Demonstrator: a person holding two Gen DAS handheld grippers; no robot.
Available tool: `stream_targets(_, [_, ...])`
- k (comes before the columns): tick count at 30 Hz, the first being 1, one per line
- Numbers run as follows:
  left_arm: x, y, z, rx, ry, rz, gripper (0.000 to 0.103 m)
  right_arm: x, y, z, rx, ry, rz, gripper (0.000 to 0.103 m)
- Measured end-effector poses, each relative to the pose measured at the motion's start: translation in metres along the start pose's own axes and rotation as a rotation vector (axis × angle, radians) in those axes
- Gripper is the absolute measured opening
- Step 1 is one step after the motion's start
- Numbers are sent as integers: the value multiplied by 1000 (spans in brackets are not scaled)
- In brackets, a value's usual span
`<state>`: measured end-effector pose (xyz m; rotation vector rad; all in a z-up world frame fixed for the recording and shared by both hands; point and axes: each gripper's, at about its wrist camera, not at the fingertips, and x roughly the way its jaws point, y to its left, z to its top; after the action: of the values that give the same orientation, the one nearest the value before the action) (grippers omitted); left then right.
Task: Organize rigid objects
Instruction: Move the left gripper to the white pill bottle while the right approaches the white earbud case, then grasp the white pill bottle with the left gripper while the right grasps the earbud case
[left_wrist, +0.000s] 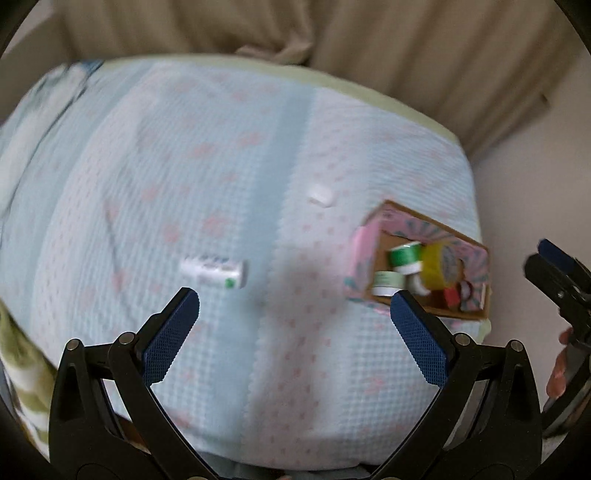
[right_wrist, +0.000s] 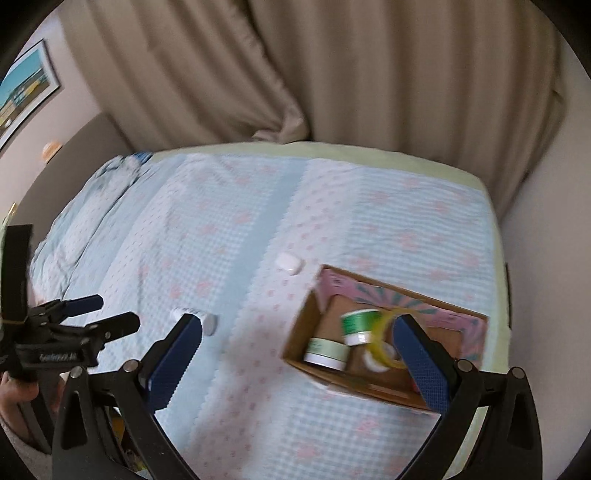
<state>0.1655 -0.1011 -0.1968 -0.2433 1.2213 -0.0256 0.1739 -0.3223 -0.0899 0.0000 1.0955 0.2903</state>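
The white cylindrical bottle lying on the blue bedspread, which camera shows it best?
The left wrist view: the white cylindrical bottle lies in full sight, ahead of the open left gripper. In the right wrist view, a finger of the right gripper hides most of it.

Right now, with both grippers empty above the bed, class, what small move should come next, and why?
Probably lower the left gripper toward the white tube lying on the bedspread just ahead of it. The gripper is open and holds nothing, the tube is still outside the cardboard box, and it is the loose item nearest that gripper. The small white case lies farther off.
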Motion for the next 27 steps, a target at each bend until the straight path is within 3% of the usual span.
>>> stream_targets(8, [39, 82, -1, -232, 56, 40, 103, 49, 41, 27, -115, 58, 53, 103])
stream_targets(13, [86, 116, 7, -369, 119, 49, 102, 94, 53, 49, -207, 115, 61, 103])
stream_targets(19, [150, 143, 14, -547, 196, 59, 100, 175, 53, 73, -329, 229, 80, 103])
stream_targets(27, [228, 167, -5, -887, 251, 53, 92, 303, 48, 81, -556, 418, 105, 103])
